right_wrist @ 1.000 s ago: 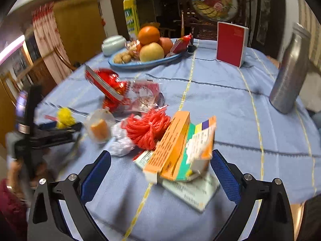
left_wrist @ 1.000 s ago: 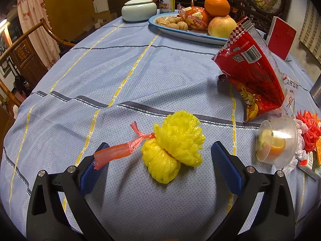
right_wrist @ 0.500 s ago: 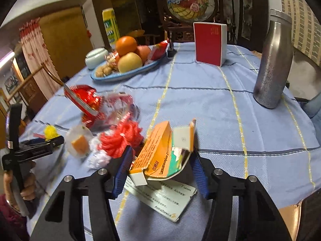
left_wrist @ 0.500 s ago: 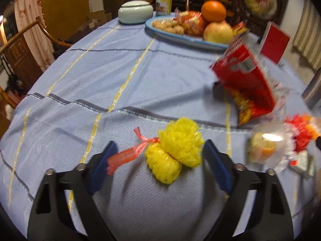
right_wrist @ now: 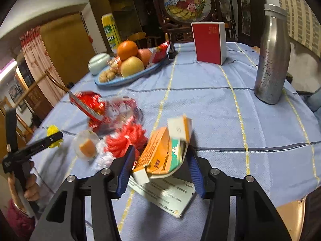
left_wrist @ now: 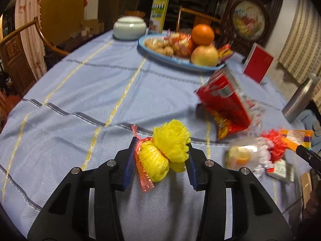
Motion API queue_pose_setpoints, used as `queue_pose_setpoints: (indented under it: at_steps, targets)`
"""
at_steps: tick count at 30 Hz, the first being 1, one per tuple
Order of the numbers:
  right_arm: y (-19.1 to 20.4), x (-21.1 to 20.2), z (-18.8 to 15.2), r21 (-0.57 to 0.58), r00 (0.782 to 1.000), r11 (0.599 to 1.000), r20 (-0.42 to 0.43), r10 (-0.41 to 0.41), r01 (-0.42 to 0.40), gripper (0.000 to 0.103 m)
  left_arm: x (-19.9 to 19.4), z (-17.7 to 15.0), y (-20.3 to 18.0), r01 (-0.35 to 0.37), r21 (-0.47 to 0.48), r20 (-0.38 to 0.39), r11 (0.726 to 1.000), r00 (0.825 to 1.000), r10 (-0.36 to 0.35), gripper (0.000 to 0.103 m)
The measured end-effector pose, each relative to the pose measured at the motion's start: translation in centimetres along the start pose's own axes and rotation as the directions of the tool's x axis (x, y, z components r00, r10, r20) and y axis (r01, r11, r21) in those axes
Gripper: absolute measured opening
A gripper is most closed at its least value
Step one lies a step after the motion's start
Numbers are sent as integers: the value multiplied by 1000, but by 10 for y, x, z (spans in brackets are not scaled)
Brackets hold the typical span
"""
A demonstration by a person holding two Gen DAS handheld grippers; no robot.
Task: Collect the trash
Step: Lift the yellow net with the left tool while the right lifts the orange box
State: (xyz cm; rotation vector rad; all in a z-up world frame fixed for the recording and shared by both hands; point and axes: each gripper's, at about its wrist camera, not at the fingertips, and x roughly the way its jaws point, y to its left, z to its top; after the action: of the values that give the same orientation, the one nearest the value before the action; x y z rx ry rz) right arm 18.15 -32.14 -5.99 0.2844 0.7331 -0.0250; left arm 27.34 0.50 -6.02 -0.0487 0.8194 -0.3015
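A round table under a blue cloth [left_wrist: 84, 92] stands in a dim room with wooden chairs. At its far side are a fruit plate [left_wrist: 160, 57], a pale lidded jar [left_wrist: 129, 28], a red box [right_wrist: 208, 42] and a steel flask [right_wrist: 270, 60].

The left gripper [left_wrist: 160, 159] has just been closing. Its jaws now press both sides of the yellow net [left_wrist: 166, 150], whose red tie [left_wrist: 143, 172] hangs beside the left pad.

The right gripper [right_wrist: 160, 169] has also just been closing. Its jaws clamp the orange carton [right_wrist: 160, 156], tilted above a leaflet [right_wrist: 170, 196] on the cloth.

Between the two grippers lie a red snack bag [left_wrist: 224, 102], a clear cup [left_wrist: 239, 154] and a red net [right_wrist: 126, 140].
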Motion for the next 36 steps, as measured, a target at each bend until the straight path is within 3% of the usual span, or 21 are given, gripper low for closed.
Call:
queue_pose_setpoints:
  at_steps: [5, 7, 9, 13, 21, 27, 36]
  targets:
    - [0, -15, -1, 30, 996, 996, 23, 86, -86, 48, -26, -12, 4, 38, -29, 2, 999, 999, -38, 44]
    - [2, -21, -3, 33, 993, 992, 26, 119, -120, 38, -41, -18, 4, 41, -28, 3, 999, 999, -41, 44]
    - [6, -24, -4, 30, 991, 991, 21, 133, -133, 14, -55, -22, 2, 27, -14, 18, 1000, 999, -27, 44]
    - [9, -31, -13, 31, 993, 992, 23, 119, -120, 14, -88, -32, -3, 5, 7, 63, 1000, 998, -6, 44]
    - [15, -75, -16, 21, 978, 982, 96, 187, -190, 13, -136, -49, 4, 0, -18, 113, 1000, 994, 2, 44]
    - [38, -108, -20, -20, 953, 961, 125, 278, -277, 13, -175, -67, 19, -37, -39, 149, 999, 988, 42, 44]
    - [97, -150, -44, -113, 903, 907, 98, 417, -407, 13, -242, -121, 60, -92, -100, 191, 991, 975, 110, 44]
